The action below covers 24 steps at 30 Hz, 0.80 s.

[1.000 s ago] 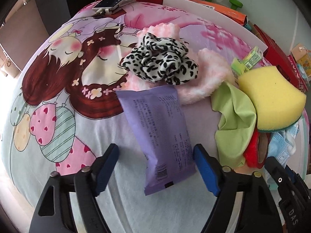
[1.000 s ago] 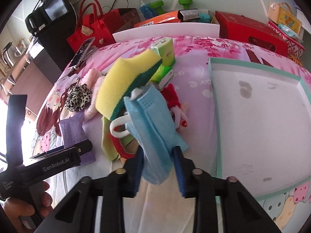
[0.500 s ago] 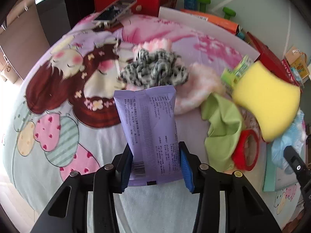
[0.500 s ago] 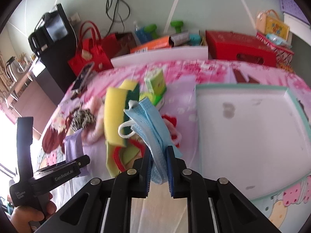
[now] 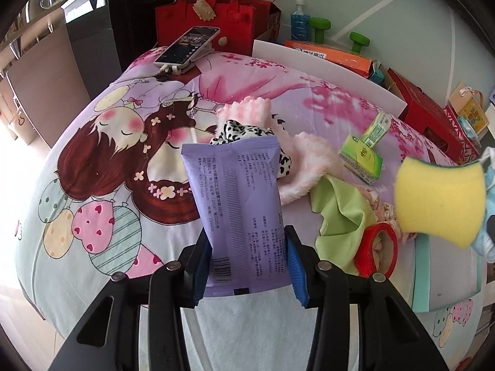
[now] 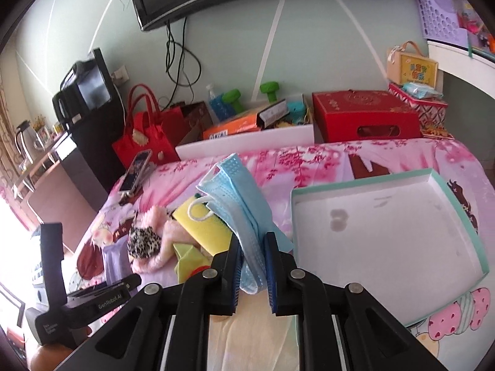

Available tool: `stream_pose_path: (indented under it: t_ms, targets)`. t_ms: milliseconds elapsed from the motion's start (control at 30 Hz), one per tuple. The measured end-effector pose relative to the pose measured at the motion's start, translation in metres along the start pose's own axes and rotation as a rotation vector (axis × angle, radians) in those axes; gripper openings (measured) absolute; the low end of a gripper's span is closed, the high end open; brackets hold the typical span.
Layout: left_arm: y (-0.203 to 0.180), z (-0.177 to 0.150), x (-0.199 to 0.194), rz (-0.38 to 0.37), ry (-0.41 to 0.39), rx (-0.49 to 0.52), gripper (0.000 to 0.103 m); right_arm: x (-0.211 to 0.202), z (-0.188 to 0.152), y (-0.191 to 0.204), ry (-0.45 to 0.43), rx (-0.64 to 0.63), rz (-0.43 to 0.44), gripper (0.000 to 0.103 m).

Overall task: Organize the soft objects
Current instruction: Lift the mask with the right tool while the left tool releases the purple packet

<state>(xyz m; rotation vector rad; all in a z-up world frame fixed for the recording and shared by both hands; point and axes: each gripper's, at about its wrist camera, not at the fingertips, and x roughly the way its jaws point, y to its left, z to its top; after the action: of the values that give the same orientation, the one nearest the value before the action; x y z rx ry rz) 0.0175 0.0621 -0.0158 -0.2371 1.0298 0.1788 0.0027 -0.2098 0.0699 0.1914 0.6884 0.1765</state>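
Observation:
My left gripper (image 5: 246,258) is shut on a purple wipes packet (image 5: 238,213) and holds it above the bed. My right gripper (image 6: 253,267) is shut on a blue face mask (image 6: 244,207), lifted in the air; a yellow sponge (image 6: 201,227) hangs against the mask, and it shows at the right of the left wrist view (image 5: 439,201). On the bed lie a leopard scrunchie (image 5: 244,131), a pink fluffy band (image 5: 309,160), a green cloth (image 5: 340,210), a red ring (image 5: 379,252) and a green tissue pack (image 5: 363,156). The empty teal-rimmed box lid (image 6: 368,185) is to the right.
A phone (image 5: 187,46) lies at the bed's far left corner. A red bag (image 5: 213,18), white board (image 5: 324,68), orange box (image 5: 328,55) and red box (image 6: 365,114) stand behind the bed. The left gripper's body (image 6: 89,300) is at lower left in the right wrist view.
My left gripper closed on the purple packet and lifted it. My right gripper rose with the mask, and the sponge came up with it.

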Motion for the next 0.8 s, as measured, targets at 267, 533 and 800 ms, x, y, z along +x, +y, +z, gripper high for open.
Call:
stream_pose_path:
  t_ms: [267,533,800]
  targets:
    - [-0.002,-0.001,-0.006,0.026,-0.037,0.006,0.046,-0.037,0.013,-0.001,-0.16,0.004,0.048,0.015]
    - [-0.006,-0.003,0.003,0.05,-0.006,0.037,0.046,-0.027,0.012,0.004,-0.113,-0.019,0.057,0.015]
    - [-0.006,-0.008,0.017,0.055,0.054,0.042,0.047,0.013,-0.009,0.013,0.077,-0.062,0.046,0.015]
